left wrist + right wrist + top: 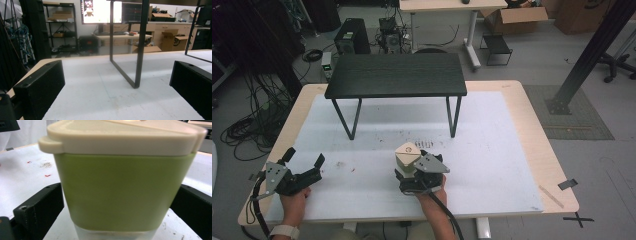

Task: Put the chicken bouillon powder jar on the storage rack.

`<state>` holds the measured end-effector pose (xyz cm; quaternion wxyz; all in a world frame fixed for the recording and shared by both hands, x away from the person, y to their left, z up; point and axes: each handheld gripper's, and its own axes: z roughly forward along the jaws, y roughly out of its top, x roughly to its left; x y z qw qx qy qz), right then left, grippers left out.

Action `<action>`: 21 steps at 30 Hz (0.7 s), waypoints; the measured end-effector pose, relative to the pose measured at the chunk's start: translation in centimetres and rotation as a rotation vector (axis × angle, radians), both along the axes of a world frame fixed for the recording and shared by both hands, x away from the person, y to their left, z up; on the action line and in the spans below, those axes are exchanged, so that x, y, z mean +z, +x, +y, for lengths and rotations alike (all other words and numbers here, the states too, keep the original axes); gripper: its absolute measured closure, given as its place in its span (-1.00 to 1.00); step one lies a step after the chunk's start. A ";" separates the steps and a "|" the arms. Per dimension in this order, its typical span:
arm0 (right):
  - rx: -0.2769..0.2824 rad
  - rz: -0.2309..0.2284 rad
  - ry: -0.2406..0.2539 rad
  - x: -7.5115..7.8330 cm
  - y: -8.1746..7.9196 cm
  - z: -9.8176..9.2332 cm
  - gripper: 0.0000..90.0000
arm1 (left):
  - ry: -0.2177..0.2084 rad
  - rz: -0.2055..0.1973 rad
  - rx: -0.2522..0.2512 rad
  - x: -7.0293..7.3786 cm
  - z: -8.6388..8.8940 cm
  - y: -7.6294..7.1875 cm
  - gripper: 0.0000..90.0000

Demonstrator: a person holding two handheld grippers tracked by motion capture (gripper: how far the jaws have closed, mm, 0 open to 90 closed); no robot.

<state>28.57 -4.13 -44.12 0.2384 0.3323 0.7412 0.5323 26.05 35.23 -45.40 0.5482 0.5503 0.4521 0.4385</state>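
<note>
Green-banded, with a cream lid, the container (125, 185) stands upright on the white mat (492, 150), near the front edge and slightly right of centre. In the high view its lid (407, 152) shows just beyond the right gripper (414, 172).

Relation governing the next move: the container lies directly ahead of the right gripper, between its two black jaws. In the right gripper view one jaw flanks each side of the green band, at or very close to the walls; firm contact cannot be confirmed, so the grasp reads as enclosing but not verifiably clamped. The container's long axis is vertical, and the jaws meet it across the body, below the lid.

The left gripper (304, 167) rests at the near left of the mat, well apart from the container. Its jaws stand spread wide with nothing between them; ahead of it lies bare mat and one leg (138, 50) of the small black table (397, 75).

Judgement: the right hand is the working hand. Any lift or transfer depends on a secure pinch across the green band.
</note>
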 end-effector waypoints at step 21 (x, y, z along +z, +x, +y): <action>-0.026 0.051 0.013 -0.4 0.5 0.2 -0.82 | -0.002 -0.001 0.000 0.0 0.0 0.0 -0.99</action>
